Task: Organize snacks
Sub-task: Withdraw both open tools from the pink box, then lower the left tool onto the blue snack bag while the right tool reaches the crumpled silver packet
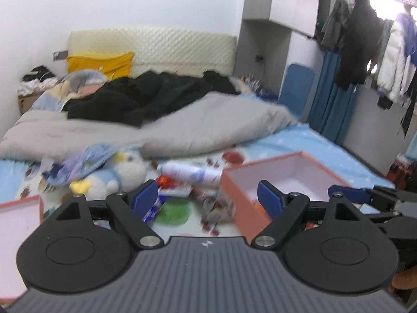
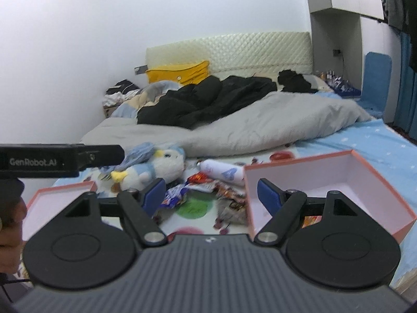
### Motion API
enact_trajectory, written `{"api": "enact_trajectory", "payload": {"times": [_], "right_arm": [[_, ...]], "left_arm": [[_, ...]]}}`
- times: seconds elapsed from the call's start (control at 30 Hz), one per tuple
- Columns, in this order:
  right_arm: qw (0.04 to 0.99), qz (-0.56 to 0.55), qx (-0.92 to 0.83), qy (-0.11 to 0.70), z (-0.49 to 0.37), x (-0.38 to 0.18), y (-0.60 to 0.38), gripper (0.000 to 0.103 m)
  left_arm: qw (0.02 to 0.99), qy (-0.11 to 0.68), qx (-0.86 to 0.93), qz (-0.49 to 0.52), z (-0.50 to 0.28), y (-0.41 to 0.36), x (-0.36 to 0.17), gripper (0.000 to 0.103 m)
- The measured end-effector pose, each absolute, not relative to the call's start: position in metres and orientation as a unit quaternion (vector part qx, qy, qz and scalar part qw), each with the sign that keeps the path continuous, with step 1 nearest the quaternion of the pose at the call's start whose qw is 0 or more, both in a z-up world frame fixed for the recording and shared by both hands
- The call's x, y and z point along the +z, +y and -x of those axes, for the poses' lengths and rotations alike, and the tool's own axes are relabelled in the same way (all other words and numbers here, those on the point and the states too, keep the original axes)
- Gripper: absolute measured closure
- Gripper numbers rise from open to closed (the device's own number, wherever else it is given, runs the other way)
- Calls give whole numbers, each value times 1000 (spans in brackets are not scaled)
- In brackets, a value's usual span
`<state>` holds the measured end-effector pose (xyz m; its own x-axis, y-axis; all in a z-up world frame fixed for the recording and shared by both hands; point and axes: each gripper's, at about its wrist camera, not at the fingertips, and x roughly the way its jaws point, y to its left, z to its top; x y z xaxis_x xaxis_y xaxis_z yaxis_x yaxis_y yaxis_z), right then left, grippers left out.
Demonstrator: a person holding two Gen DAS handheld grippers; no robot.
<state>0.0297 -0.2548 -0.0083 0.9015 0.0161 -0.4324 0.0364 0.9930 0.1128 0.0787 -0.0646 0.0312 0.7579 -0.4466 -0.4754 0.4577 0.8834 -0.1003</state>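
A heap of small snack packets (image 2: 208, 190) lies on the patterned sheet at the foot of the bed; in the left wrist view the snack packets (image 1: 182, 195) are blurred. Behind them rests a white bottle (image 2: 222, 170) on its side. An open pink box (image 2: 338, 180) stands to the right of the heap, with something orange inside. A second shallow pink box (image 2: 52, 203) lies to the left. My left gripper (image 1: 207, 198) hangs open above the heap, nothing between its blue pads. My right gripper (image 2: 211, 195) is open too, above the packets and the box's left wall.
A plush penguin (image 2: 153, 168) lies left of the snacks. A grey duvet (image 2: 260, 127) and black clothes (image 2: 208, 99) cover the bed behind. The other gripper's black body (image 2: 57, 160) crosses the right wrist view at left. Clothes (image 1: 365, 47) hang at right.
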Motion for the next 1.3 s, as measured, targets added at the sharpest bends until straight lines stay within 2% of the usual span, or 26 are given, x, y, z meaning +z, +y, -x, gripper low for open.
{"api": "enact_trajectory", "payload": {"times": [0.67, 1.3], "right_arm": [[956, -75, 12, 285, -2, -76, -220, 24], [954, -35, -7, 298, -51, -104, -214, 24]], "left_arm": [[920, 349, -179, 5, -54, -6, -73, 16], [913, 375, -160, -17, -125, -3, -100, 16]]}}
